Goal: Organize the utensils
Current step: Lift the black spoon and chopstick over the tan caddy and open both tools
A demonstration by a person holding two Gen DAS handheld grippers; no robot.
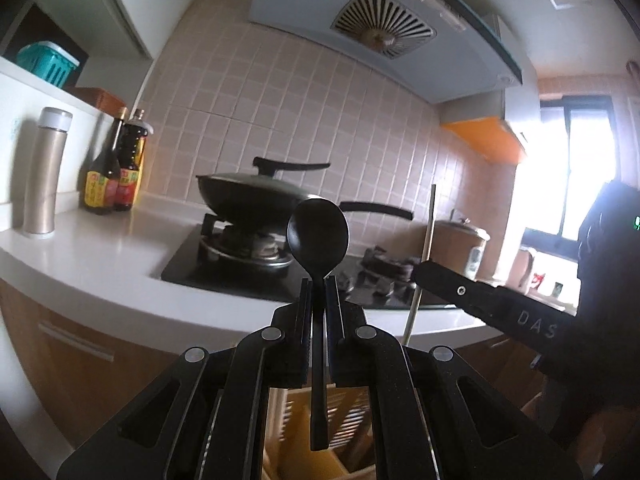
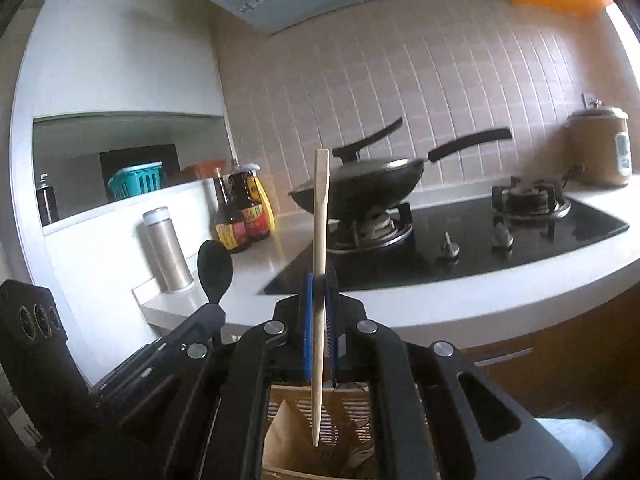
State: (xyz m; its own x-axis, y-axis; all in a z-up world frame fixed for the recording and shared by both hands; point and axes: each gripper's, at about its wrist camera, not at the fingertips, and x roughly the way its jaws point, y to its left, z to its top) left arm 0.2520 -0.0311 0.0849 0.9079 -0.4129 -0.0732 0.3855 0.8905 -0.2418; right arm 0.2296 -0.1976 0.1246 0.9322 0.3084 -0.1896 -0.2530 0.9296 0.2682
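Left gripper [image 1: 318,284] fingers pinch black spoon [image 1: 318,236] upright; right gripper [image 2: 320,284] fingers pinch wooden chopstick [image 2: 320,240]. Slatted holder [image 2: 344,408] below, mostly hidden.

Domestic kitchen. A black glass gas hob [image 2: 460,240] is set into a white counter [image 2: 500,296], with a lidded black wok [image 2: 360,184] on one burner. Pinkish square wall tiles [image 2: 400,80] back the cooking area, and a range hood [image 1: 360,32] with a round slatted intake hangs above it. Two sauce bottles [image 2: 242,216] and a metallic vacuum flask [image 2: 168,250] stand on the counter beside the hob; a rice cooker [image 2: 600,148] stands at its far side. Wood-fronted cabinets [image 1: 80,352] sit under the counter, and a teal plastic basket [image 2: 136,180] rests in a wall recess.
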